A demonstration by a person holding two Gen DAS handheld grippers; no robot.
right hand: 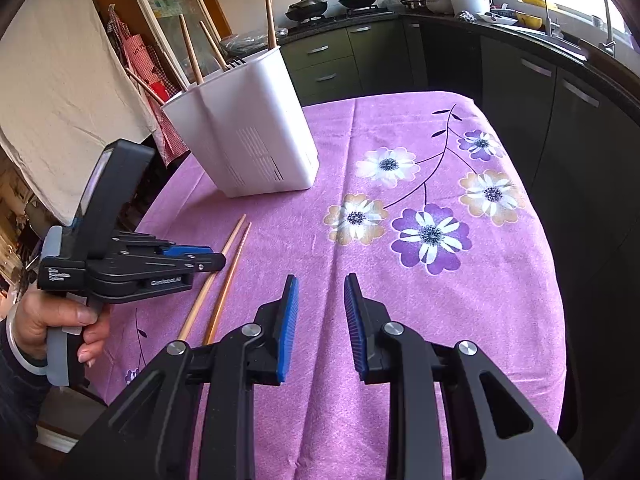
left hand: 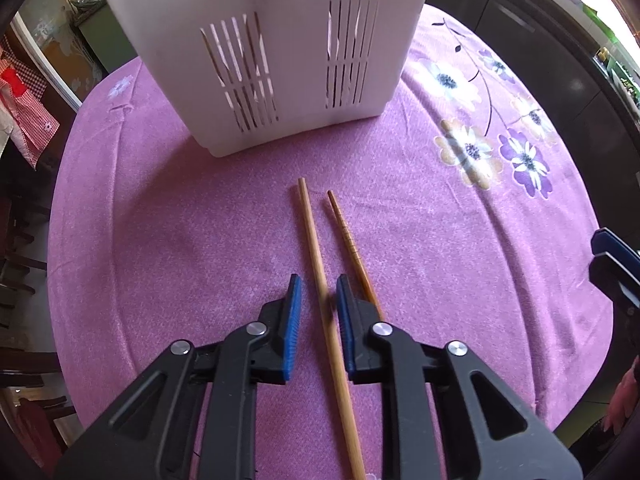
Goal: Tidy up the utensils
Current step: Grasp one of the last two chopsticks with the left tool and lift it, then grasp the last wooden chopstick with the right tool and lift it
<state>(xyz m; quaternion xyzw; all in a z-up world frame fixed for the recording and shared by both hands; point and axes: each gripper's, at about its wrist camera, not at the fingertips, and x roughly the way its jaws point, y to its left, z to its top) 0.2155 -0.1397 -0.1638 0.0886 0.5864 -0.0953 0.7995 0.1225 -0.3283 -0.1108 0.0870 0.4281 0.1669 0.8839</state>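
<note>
Fingers of the left gripper (left hand: 317,294) straddle the lighter chopstick (left hand: 316,256), narrowly parted, pads not clearly pressing it; the darker chopstick (left hand: 346,232) lies just beside on the purple floral tablecloth (left hand: 420,240). Behind stands the white utensil holder (left hand: 264,60). Empty, the right gripper (right hand: 321,292) hovers slightly parted.

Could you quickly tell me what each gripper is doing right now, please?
Left gripper: open around the lighter chopstick, pads not yet pressing on it.
Right gripper: open, holding nothing.
</note>
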